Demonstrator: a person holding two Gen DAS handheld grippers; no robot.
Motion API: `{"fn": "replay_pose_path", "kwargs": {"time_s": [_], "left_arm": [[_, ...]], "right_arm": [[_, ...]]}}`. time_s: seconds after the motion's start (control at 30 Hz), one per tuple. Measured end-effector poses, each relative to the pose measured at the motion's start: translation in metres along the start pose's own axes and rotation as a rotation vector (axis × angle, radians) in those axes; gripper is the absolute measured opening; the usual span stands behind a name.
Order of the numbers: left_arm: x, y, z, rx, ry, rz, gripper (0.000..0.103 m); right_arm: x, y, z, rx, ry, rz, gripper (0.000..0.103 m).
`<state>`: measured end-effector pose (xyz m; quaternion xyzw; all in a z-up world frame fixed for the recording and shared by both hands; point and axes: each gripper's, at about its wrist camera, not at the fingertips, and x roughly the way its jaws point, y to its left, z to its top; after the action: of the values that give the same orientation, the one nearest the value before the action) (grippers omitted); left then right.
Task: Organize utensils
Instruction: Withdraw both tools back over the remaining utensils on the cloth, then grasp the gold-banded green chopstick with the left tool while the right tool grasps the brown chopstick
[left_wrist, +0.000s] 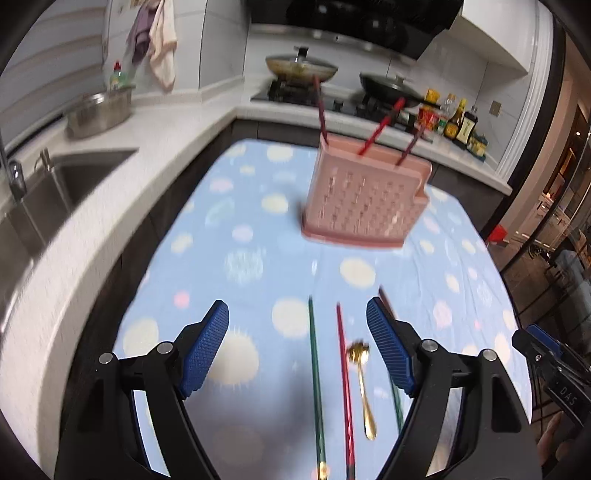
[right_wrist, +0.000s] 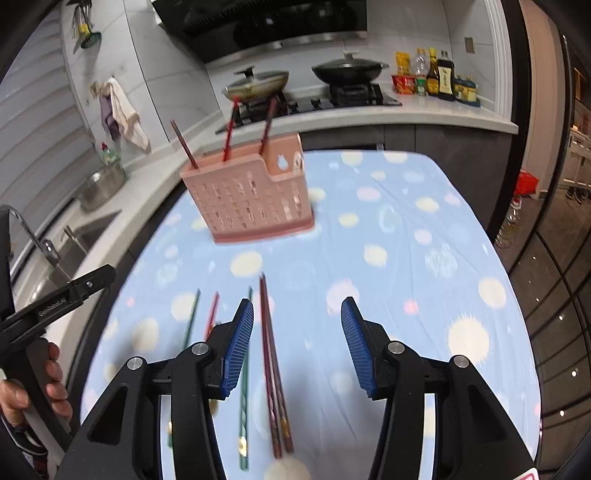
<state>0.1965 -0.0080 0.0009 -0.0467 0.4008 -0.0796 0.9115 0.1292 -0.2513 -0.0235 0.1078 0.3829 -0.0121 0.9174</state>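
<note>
Two brown chopsticks (right_wrist: 271, 365) lie w/ long axis pointing toward pink holder (right_wrist: 251, 199), directly under right gripper (right_wrist: 297, 343), jaws apart, empty; left gripper (left_wrist: 297, 350) also apart, over green/red sticks.

Table, dotted blue cloth (left_wrist: 258, 229): pink holder (left_wrist: 364, 203), loose chopsticks (left_wrist: 316, 373), gold spoon (left_wrist: 364, 384).

The tablecloth (left_wrist: 258, 229) is light blue with pale yellow, pink and white round spots. At 12 o'clock on it stands a pink holder (left_wrist: 364, 201) with rows of little holes and dark red chopsticks (left_wrist: 320, 110). At 6 o'clock lie a green chopstick (left_wrist: 316, 373), a red chopstick (left_wrist: 345, 384) and a gold spoon (left_wrist: 364, 384). The gripper pads (left_wrist: 205, 350) are blue on black arms.
</note>
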Motion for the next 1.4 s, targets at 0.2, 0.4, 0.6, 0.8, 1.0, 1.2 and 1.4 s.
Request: {"fn": "replay_pose_path", "kwargs": {"time_s": [0.2,0.4,0.6,0.8,1.0,1.2,1.4], "left_arm": [[0.007,0.004,-0.056,0.028,0.080,0.031,0.073],[0.009,0.004,-0.092,0.044,0.138,0.019,0.073],[0.013,0.003,-0.115,0.051,0.182,0.015,0.073],[0.014,0.003,-0.123,0.049,0.201,0.011,0.072],[0.014,0.000,-0.129,0.063,0.215,0.000,0.071],[0.019,-0.003,-0.132,0.071,0.237,-0.010,0.063],[0.023,-0.005,-0.135,0.082,0.251,-0.005,0.060]], "right_arm": [[0.015,0.000,-0.051,-0.009,0.096,-0.002,0.049],[0.029,0.009,-0.080,-0.042,0.155,0.002,0.038],[0.038,0.009,-0.089,-0.044,0.190,0.011,0.024],[0.046,0.013,-0.093,-0.061,0.214,0.012,0.020],[0.053,0.014,-0.095,-0.068,0.229,0.008,0.019],[0.057,0.013,-0.095,-0.063,0.237,0.007,0.019],[0.060,0.014,-0.097,-0.069,0.244,0.007,0.016]]}}
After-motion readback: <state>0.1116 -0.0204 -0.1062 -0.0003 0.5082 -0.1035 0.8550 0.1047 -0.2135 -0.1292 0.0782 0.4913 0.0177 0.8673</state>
